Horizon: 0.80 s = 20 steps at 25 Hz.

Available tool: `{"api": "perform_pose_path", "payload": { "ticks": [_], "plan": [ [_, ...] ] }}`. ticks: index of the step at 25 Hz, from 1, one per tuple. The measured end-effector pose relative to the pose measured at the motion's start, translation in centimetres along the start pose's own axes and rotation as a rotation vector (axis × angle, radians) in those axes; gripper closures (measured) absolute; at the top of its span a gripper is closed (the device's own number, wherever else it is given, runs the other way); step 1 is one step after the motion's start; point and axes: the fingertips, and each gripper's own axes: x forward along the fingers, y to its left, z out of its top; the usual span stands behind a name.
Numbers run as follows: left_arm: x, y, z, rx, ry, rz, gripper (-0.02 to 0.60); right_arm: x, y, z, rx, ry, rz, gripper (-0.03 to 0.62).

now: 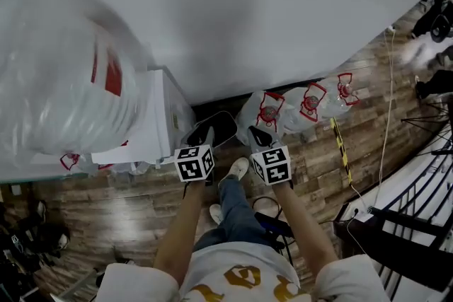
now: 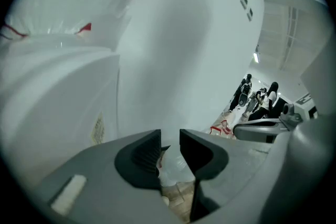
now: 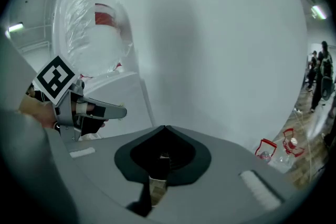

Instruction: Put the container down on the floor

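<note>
White box-shaped container (image 1: 161,117) stands on the wooden floor (image 1: 127,208) at the floor's edge along the wall (image 1: 269,3), back to the wall, neither gripper touching it. Bulging clear bag (image 1: 56,67) with red print sits on top of it, blurred in head view. Small clear items at its foot, too blurred to tell

Left gripper (image 1: 206,132) is near the container's right-hand corner, pointing at the wall. Its jaws are released with a narrow gap and nothing held; only one of the clear bags with red labels (image 2: 173,168) shows through the gap, lying on the floor beyond. Right gripper (image 1: 259,135) is near the left one and level with it, also aimed at the wall base. Its jaws are clenched tip to tip, grasping nothing. Each gripper's marker cube faces up at the head camera. Right gripper view shows the left gripper off to its left, in front of the container

Those clear bags with red labels (image 1: 304,104) lie in a row along the same floor edge, right of the right gripper. Person's white shoe (image 1: 238,167) and jeans leg (image 1: 237,212) show between the two forearms. Yellow-black tape strip (image 1: 341,146) and thin white cable (image 1: 386,138) lie on the floor further right. Black railing (image 1: 417,223) at the lower right corner. People (image 2: 257,97) stand far off along the wall in left gripper view
</note>
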Motion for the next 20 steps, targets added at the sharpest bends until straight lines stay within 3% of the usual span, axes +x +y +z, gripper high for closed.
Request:
{"api": "perform_pose_path", "payload": {
  "ticks": [5,11,17,20],
  "plan": [
    [-5.8,-2.0,2.9,0.066,-0.099,-0.023,0.510,-5.2,2.9,3.9,0.022,-0.084,0.006,0.569],
    [-11.4,-3.5,5.5,0.015,-0.209,-0.042,0.531,-10.0,5.7,7.5,-0.011,-0.184,-0.025,0.569],
    [-17.9,-3.3,6.9,0.017,-0.286,-0.042,0.540,-13.9,10.5,9.8,-0.008,-0.284,0.053,0.569],
    [-20.8,-3.3,7.7,0.054,-0.334,-0.025,0.540,-15.8,12.2,10.7,-0.046,-0.322,0.068,0.571]
  ]
}}
